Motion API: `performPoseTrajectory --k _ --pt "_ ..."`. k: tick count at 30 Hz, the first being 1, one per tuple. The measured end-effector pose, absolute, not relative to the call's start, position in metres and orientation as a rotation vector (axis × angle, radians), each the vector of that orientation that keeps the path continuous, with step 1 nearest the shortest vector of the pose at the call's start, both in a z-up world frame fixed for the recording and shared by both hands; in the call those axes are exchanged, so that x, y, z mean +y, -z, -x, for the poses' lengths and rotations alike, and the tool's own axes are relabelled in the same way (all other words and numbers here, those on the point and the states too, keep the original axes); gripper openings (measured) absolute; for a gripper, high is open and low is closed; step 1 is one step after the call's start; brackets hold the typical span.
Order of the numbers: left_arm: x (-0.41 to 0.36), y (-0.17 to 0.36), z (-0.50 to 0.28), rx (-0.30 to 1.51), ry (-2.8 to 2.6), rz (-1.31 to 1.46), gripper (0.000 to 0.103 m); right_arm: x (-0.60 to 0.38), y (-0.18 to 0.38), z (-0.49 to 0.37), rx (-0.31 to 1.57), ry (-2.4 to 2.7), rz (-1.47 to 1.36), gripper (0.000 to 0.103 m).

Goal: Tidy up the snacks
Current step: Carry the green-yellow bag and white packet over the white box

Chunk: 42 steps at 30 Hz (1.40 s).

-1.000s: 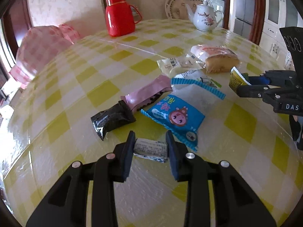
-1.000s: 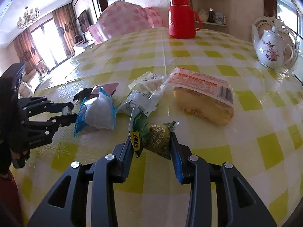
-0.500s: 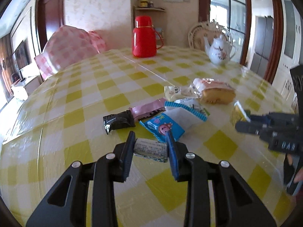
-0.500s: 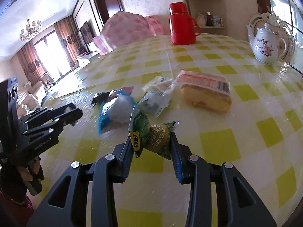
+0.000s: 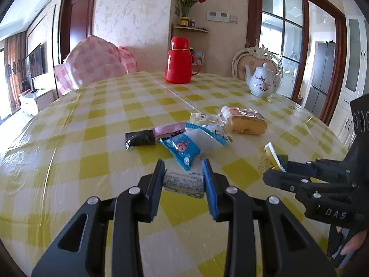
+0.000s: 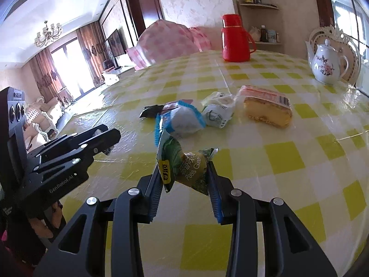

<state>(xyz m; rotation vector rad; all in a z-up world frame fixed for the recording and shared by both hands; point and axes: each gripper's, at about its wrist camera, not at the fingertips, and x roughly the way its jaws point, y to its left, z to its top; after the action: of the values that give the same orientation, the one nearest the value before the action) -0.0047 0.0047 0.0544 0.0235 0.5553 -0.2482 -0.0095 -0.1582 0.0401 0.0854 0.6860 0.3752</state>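
My left gripper point(image 5: 183, 180) is shut on a small white printed snack packet point(image 5: 183, 183), lifted off the yellow checked table point(image 5: 92, 152). My right gripper point(image 6: 184, 175) is shut on a green pea snack bag point(image 6: 184, 164), also held above the table. Farther back on the table lies the snack pile: a black packet point(image 5: 139, 139), a pink packet point(image 5: 169, 131), a blue-and-white packet point(image 5: 184, 149), a white packet point(image 5: 205, 118) and a wrapped cake slice point(image 5: 244, 123). In the left wrist view the right gripper point(image 5: 276, 173) reaches in from the right with the green bag point(image 5: 273, 159).
A red thermos point(image 5: 178, 61) and a white floral teapot point(image 5: 263, 82) stand at the far side of the table. A pink checked cover point(image 5: 92, 64) rises beyond the far left edge. A hand point(image 5: 352, 245) grips the right tool's handle.
Both grippers have pulled back from the snack pile and risen a little, each still holding its packet. The pile now looks farther off, and the left view has levelled out.
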Motion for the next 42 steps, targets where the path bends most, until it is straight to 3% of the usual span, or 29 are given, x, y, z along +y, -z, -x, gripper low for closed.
performPoseTrajectory --k 21,42 --pt "0.027 -0.081 0.101 0.431 0.183 -0.068 0.034 -0.147 -0.042 0.078 0.639 -0.403 -0.169 0.036" --pt "0.137 -0.101 0.185 0.387 -0.012 -0.089 0.034 -0.003 -0.062 0.158 0.625 -0.699 0.052 0.037"
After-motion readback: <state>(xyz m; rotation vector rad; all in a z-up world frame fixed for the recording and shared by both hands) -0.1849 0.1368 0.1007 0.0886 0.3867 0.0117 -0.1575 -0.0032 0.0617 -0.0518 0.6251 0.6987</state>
